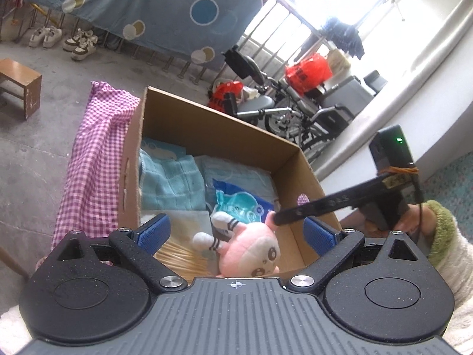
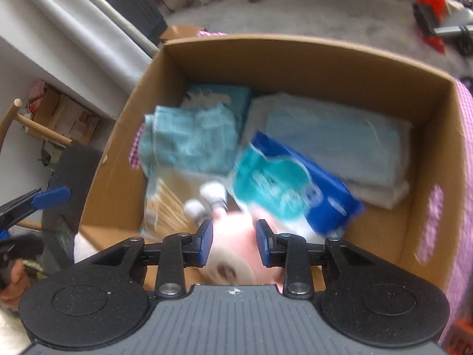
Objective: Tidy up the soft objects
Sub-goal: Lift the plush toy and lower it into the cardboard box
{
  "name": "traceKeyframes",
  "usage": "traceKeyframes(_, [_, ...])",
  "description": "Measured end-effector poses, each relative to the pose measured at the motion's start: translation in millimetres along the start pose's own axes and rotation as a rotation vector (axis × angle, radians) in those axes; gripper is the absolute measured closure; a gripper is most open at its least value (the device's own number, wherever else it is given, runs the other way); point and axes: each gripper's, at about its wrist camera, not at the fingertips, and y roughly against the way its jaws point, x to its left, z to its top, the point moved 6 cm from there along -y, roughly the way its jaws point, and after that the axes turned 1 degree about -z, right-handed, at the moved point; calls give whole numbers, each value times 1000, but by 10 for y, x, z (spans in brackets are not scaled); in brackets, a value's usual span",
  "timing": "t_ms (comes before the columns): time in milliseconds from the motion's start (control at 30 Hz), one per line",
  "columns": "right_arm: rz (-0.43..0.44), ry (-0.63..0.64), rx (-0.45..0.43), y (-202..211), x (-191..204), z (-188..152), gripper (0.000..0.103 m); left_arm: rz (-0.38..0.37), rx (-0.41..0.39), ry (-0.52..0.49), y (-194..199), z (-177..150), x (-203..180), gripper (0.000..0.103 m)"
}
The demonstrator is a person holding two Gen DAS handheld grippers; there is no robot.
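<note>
The right gripper clamps its jaws on the pink plush doll over the brown cardboard box; the left gripper stands released.

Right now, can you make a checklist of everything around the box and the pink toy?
Surface: grey floor, bare near the box.
Job's things: cardboard box holds folded teal towels, a pale folded cloth, a blue packet; pink plush at the near wall.
Clutter: checked cloth draped beside the box.
Grippers: right gripper closed on the plush; left gripper open, empty.
Cables: thin cord on the right gripper.
Surroundings: shoes, wooden stool, wheelchair, red bags, dotted sheet.
</note>
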Motion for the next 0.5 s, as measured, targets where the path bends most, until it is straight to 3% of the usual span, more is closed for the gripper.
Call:
traceKeyframes(200, [-116,169,75,-578,174,64,68,6,-17,30,45,-15,102,6])
traceKeyframes(500, [-136,276,133,-864,333,82,66,-4,-16,59,69,-12,157,6])
